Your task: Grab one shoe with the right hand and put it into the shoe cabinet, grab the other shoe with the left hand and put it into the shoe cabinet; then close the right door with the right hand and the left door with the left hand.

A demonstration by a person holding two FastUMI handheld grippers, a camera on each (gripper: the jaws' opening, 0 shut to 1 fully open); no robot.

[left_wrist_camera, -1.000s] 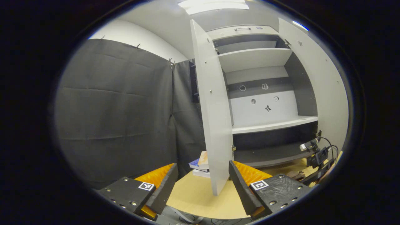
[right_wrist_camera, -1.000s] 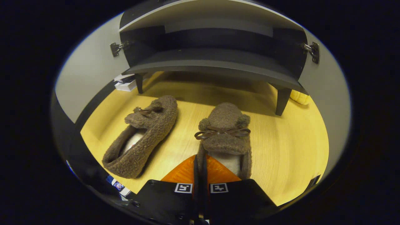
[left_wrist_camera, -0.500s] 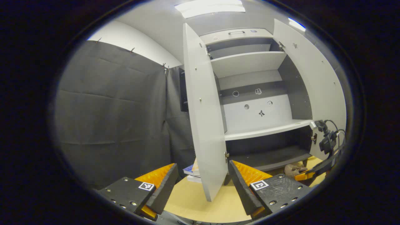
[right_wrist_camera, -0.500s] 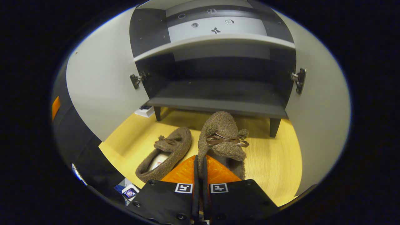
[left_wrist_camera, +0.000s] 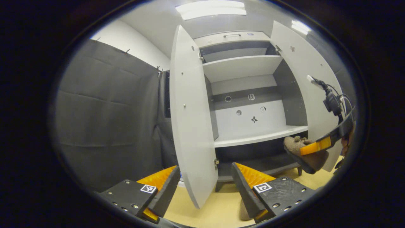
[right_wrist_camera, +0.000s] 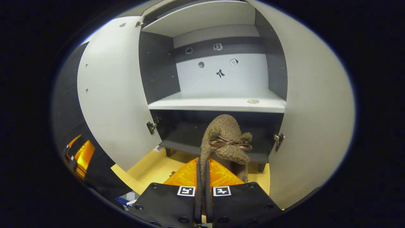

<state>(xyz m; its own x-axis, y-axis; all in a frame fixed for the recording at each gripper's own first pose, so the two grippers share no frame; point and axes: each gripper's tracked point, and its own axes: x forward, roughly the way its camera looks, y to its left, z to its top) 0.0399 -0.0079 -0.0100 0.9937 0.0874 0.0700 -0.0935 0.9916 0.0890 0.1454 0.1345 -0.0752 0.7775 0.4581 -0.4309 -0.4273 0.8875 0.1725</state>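
The shoe cabinet [right_wrist_camera: 218, 104] stands with both doors swung wide. My right gripper [right_wrist_camera: 202, 164] is shut on the side wall of a brown fuzzy shoe [right_wrist_camera: 226, 139] with a bow. That shoe hangs in the air, toe toward the dark lower compartment [right_wrist_camera: 183, 139]. The left gripper view has the same shoe [left_wrist_camera: 303, 160] at the far right, level with the lower compartment. My left gripper [left_wrist_camera: 205, 183] is open and holds nothing, low in front of the left door [left_wrist_camera: 190, 126]. A brown shape [left_wrist_camera: 243, 212] beside its right finger may be the other shoe on the floor.
The right door [right_wrist_camera: 313, 110] stands close beside the lifted shoe. A white shelf [left_wrist_camera: 259, 137] sits above the lower compartment, another higher up. The floor [left_wrist_camera: 221, 202] is light wood. Black cloth [left_wrist_camera: 107, 120] walls the left side. My left gripper [right_wrist_camera: 80, 155] shows low left.
My right gripper has lifted the shoe off the floor, up to the height of the lower compartment. The other shoe dropped out of its view. My left gripper stayed open while its view shifted.
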